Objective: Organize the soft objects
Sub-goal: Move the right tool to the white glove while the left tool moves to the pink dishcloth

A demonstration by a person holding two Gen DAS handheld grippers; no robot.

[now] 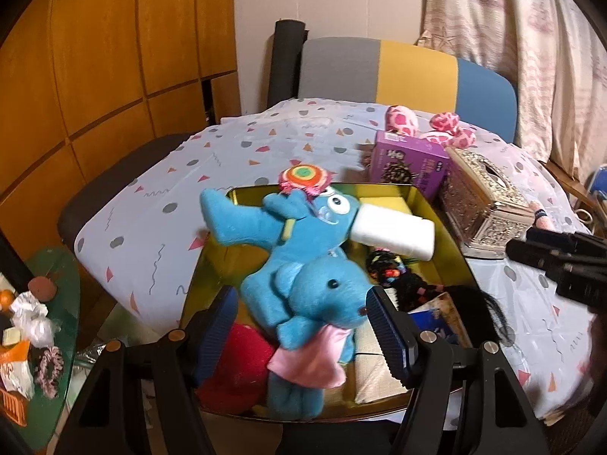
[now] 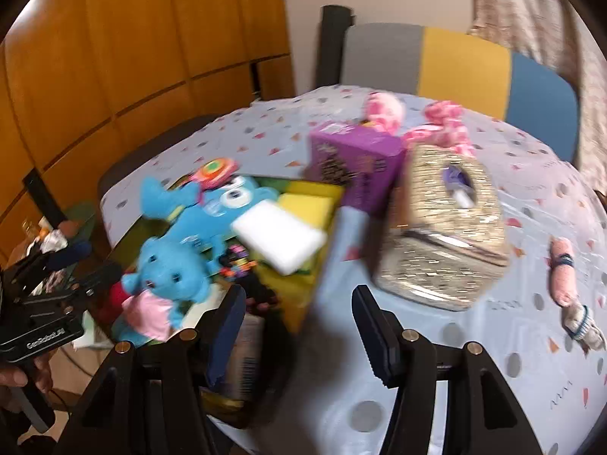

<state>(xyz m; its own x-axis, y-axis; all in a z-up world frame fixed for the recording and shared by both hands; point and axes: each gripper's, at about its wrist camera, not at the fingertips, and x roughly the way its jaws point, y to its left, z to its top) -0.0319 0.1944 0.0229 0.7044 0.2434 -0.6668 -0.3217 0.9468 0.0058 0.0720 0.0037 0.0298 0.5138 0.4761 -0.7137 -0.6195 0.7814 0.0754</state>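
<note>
Wooden panelling backs a table (image 1: 159, 174) in a confetti-print cloth, where a gold tin (image 1: 413, 197) at the near edge already collects the soft things: two blue plush toys (image 1: 303, 250), sponges, a white foam block. Both the left claw (image 1: 299, 326) and right claw (image 2: 299, 326) stand apart, gripping nothing, probably between picks; a pink toy (image 2: 563, 271) lies loose by the right edge. Only "GenRobot.AI" on the left tool reads clearly.

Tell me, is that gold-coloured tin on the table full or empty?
Full, nearly heaped. The tin holds two blue plush toys, a white foam block, yellow sponges and more; the plush spills over its rim.

"GenRobot.AI" on the left tongs' (image 2: 72, 265) black body
</note>
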